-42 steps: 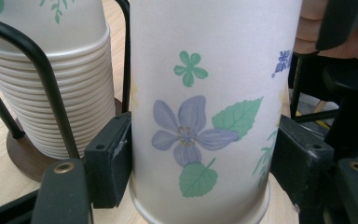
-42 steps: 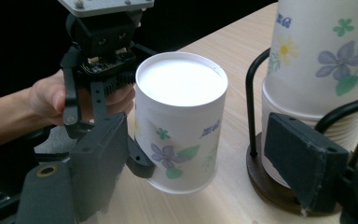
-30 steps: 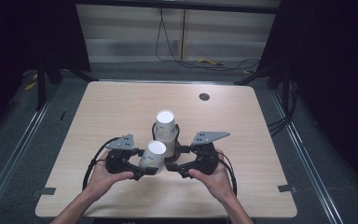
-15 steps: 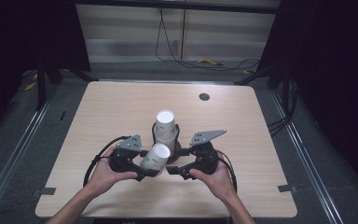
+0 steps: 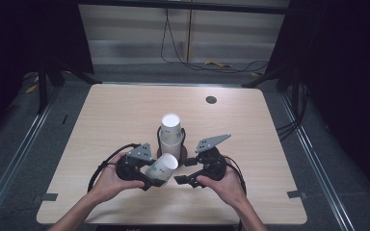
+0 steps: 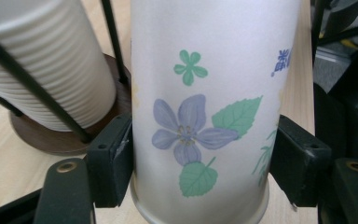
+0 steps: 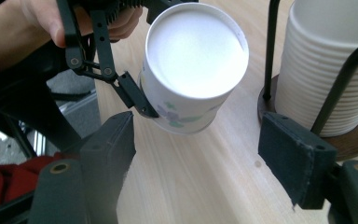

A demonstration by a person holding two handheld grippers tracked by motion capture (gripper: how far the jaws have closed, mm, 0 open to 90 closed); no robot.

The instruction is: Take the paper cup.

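Floral paper cup (image 5: 162, 168) is sitting clamped in the left gripper (image 5: 147, 177) at the near middle of the wooden surface (image 5: 101, 115), high view; cup is tilting, white bottom facing up and right. Left hand (image 5: 107, 179) is wrapping that gripper. Stack of white cups (image 5: 171, 134) is standing in a wire holder on a round wooden base (image 5: 182, 153) just behind the held cup. Right gripper (image 5: 185, 171) is sitting just right of the cup, right hand (image 5: 224, 182) on it, jaws apart with nothing between them; they have just been closing a little. Small dark round hole (image 5: 211, 99) is sitting far back on the surface.

Left gripper view: jaws are pressing both sides of the floral paper cup (image 6: 205, 107), purple flower and green leaves showing, pads tight on the wall. Stack of white cups (image 6: 42, 70) with its black wire and wooden base (image 6: 51, 135) is standing just left of it.

Right gripper view: right gripper (image 7: 196, 149) jaws are standing apart over bare surface, not touching anything. Floral paper cup (image 7: 191, 65) is hanging ahead of them, white bottom toward the camera, left gripper's jaw on its side. Stack of white cups (image 7: 328, 65) is standing at the right.
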